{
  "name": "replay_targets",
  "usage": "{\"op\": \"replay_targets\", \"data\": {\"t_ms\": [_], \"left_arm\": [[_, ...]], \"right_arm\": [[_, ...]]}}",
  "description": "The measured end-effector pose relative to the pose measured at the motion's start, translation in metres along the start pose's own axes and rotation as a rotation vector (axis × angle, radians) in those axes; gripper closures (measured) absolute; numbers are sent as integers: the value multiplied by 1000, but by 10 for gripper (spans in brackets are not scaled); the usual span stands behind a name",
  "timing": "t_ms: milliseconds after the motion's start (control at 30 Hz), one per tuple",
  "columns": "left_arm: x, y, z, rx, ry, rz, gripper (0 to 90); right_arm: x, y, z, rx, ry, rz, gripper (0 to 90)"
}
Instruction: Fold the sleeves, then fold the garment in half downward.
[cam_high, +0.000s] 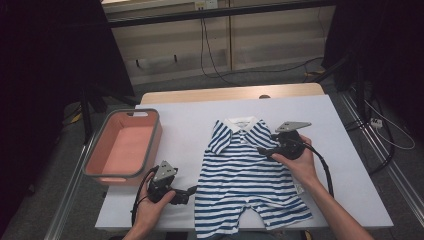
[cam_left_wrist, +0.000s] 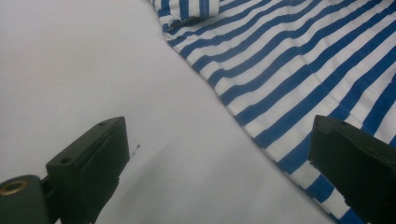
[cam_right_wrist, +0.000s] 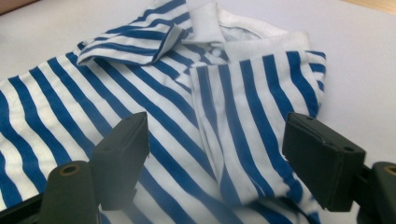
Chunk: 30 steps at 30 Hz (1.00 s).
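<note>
Near left, the left gripper (cam_high: 186, 194) hangs released by the hem of the striped romper (cam_high: 245, 175) (soft blue-and-white cloth), spread mid-table. The right gripper (cam_high: 266, 150) gapes over its folded sleeve. Far left stands a pink rounded bin (cam_high: 125, 172).

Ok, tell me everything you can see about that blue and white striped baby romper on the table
The blue and white striped baby romper is soft knit-looking cloth with a white collar, short sleeves and short legs. It lies flat, front up, on the white table, collar away from the person, legs at the near edge. Both sleeves look folded inward over the chest. The open left gripper straddles its lower side edge; the open right gripper hovers over the folded sleeve. Whether either touches the cloth is unclear.
</note>
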<state>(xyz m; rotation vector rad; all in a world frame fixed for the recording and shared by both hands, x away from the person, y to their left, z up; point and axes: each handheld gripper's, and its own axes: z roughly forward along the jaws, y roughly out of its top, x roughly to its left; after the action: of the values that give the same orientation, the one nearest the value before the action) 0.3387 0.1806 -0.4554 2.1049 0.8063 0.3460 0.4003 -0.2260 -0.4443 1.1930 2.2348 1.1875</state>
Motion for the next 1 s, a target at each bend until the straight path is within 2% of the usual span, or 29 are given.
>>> {"op": "replay_targets", "data": {"t_ms": [267,500,667,800,900,1000], "left_arm": [[0,1,2,1,-4,-5,56],[3,7,11,9,-3,14,54],[10,19,19,-15,16,-7,63],[17,30,27,-28,33,-6,70],[24,40,36,-21,26,-19,119],[29,51,45,-31,34,-31,116]], "right_arm": [[-5,-8,-11,-6,-18,17,228],[-9,-8,-14,-12,-35,23,231],[-16,-2,-13,-19,-49,29,224],[-22,6,-11,-23,-52,45,218],[-26,10,-8,-23,-70,45,230],[-28,13,-5,-19,-81,49,233]]}}
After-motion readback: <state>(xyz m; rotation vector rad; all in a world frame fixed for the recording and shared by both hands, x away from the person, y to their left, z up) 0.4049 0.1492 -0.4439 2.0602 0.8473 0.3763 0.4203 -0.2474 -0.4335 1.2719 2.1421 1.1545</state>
